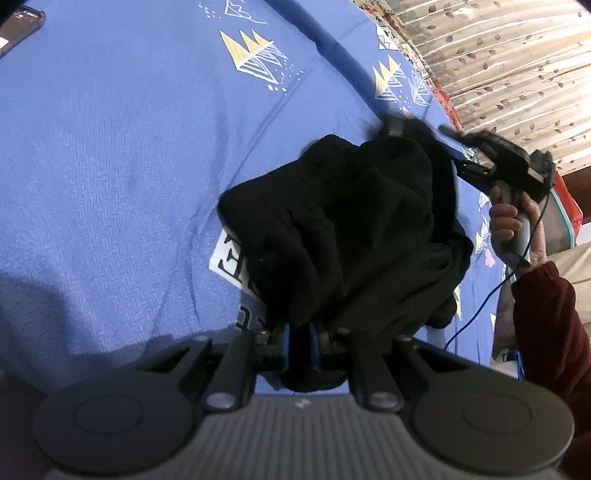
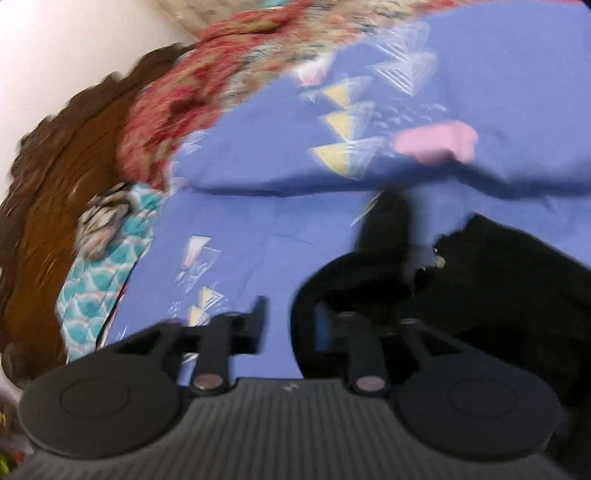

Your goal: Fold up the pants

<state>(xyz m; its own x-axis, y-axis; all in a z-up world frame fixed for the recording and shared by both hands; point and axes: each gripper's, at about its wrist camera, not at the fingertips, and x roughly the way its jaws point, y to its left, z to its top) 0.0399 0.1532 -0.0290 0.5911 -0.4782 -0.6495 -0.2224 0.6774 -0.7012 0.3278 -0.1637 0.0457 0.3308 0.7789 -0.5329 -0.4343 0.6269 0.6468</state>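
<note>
The right wrist view is motion-blurred throughout. A phone (image 1: 20,27) is cut by the upper left frame edge; black pants (image 1: 351,229) half cover white lettering (image 1: 232,258).

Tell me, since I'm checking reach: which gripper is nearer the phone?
Left. The left gripper, shut on the black pants, sits nearer the phone; the right gripper is beyond the pants.

The left gripper (image 1: 300,345) is black with blue pads, two round discs and silver screws. At three o'clock, a dark red sleeve (image 1: 546,317) and a thin black cable (image 1: 480,306).
</note>
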